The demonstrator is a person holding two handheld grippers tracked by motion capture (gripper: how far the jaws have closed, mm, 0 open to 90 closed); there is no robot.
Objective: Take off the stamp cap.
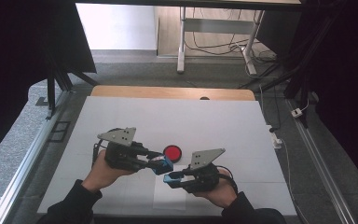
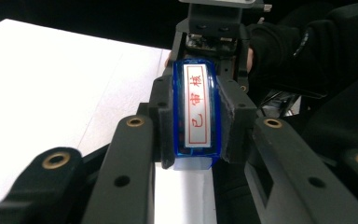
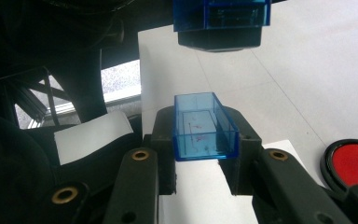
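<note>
Stamp, pinched in the left gripper above the table, runs lengthwise along the jaws, lettered face up, while the right gripper pinches its cap.

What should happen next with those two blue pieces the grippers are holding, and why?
Probably press the stamp in the left gripper down onto the red ink pad. Its blue cap is already off, clamped in the right gripper, the red lettering is bare, and the pad lies just beside both.
</note>
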